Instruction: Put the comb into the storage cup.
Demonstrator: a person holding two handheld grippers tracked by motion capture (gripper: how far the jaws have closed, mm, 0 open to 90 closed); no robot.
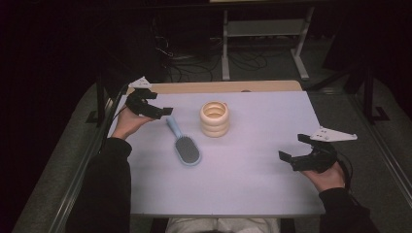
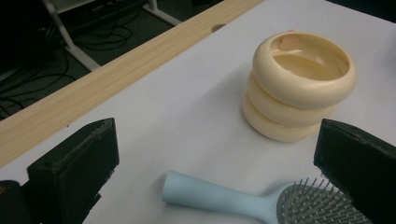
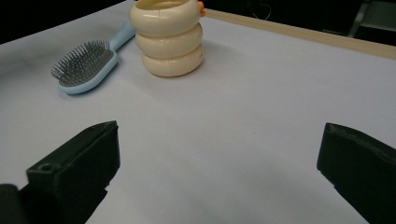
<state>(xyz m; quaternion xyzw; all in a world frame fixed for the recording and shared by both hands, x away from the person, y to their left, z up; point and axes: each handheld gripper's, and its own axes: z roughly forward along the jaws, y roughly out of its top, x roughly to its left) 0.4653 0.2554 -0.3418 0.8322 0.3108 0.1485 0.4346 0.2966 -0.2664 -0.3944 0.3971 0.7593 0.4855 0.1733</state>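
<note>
The left gripper (image 1: pixel 156 111) hangs with its jaws spread wide and nothing between them, just above the handle end of the pale blue hairbrush (image 1: pixel 184 144), which lies flat on the white table (image 1: pixel 243 184) with its bristles up; in the left gripper view the handle (image 2: pixel 210 197) runs across the gap between the jaws, a little low of centre. The likely step is a pick of the brush by its handle, so the sound way is to lower straight down until both pads straddle the handle's narrow part, square to its length, and close only once the pads sit low beside it, not on top. A grip too near the round tip could let the brush tip head-down, so aim nearer the neck. The cream ringed holder (image 1: pixel 214 118) stands upright just beyond the brush, apart from it, and should be kept clear of the outer jaw. The right gripper (image 1: pixel 295 153) waits well apart at the near right of the table, jaws also wide and empty, and could steady the holder if needed
</note>
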